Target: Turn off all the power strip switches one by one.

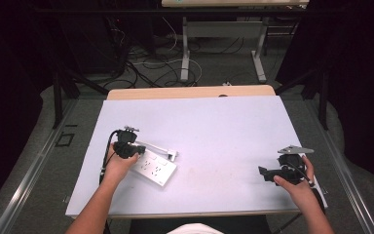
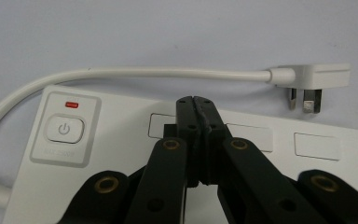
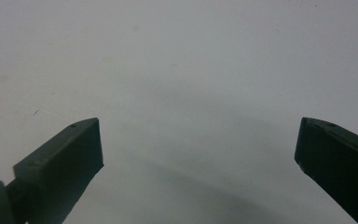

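Desk (image 1: 214, 122): power strip (image 1: 155, 168) sits at your left, cord (image 2: 158, 72) looping to its plug (image 2: 314, 77) just beyond. Your left gripper (image 2: 196, 100), jaws pressed together and empty, hovers over the sockets; it'll likely skid the strip if you push. Right gripper (image 3: 198, 144) jaws wide, idle, well apart.

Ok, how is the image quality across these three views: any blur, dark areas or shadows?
High view: table evenly lit, surroundings dark, slightly soft. Left gripper view: power strip and plug sharp, the shut left tongs crisp too. Right gripper view: open right tongs near and blurred, a soft shadow on the mat between them.
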`<state>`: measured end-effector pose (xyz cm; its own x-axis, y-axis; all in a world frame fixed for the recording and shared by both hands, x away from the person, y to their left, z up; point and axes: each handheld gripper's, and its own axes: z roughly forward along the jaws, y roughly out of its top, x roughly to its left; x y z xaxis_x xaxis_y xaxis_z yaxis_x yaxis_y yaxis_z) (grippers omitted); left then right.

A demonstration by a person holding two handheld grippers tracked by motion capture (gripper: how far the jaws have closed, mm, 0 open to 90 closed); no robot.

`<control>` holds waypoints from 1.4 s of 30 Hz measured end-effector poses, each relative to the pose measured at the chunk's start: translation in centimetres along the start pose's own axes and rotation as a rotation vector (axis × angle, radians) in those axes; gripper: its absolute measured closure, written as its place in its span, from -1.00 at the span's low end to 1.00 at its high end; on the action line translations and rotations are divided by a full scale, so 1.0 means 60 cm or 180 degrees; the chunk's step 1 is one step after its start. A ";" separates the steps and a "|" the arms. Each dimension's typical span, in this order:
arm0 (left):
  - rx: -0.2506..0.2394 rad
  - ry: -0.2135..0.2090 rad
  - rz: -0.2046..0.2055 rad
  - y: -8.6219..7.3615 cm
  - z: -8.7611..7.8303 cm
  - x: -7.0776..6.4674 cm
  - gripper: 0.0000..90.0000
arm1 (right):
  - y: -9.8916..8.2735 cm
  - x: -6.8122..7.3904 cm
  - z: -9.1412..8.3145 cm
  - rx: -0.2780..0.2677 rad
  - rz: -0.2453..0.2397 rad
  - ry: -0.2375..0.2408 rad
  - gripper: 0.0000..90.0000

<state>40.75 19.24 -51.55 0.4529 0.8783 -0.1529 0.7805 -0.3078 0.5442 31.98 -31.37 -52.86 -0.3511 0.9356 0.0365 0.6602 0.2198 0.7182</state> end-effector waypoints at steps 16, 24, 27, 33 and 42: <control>0.0025 0.0013 0.0043 0.001 0.004 -0.005 1.00 | 0.000 -0.001 0.000 0.0007 -0.0018 0.0012 -0.99; 0.0040 0.0041 0.0041 0.001 0.005 -0.007 1.00 | 0.000 0.000 0.000 0.0011 -0.0018 0.0011 -0.99; 0.0051 0.0034 0.0018 0.000 0.007 -0.006 1.00 | 0.000 0.000 -0.001 0.0004 -0.0026 0.0014 -0.99; 0.0042 0.0046 0.0013 0.000 0.008 -0.006 1.00 | 0.000 0.000 0.000 0.0010 -0.0012 0.0006 -0.99; 0.0047 0.0060 0.0019 0.001 0.008 -0.007 1.00 | 0.000 0.000 0.000 0.0013 -0.0015 0.0015 -0.99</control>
<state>40.79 18.68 -51.84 0.4496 0.8831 -0.1339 0.7841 -0.3184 0.5328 31.96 -31.36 -52.87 -0.3575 0.9332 0.0364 0.6612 0.2253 0.7156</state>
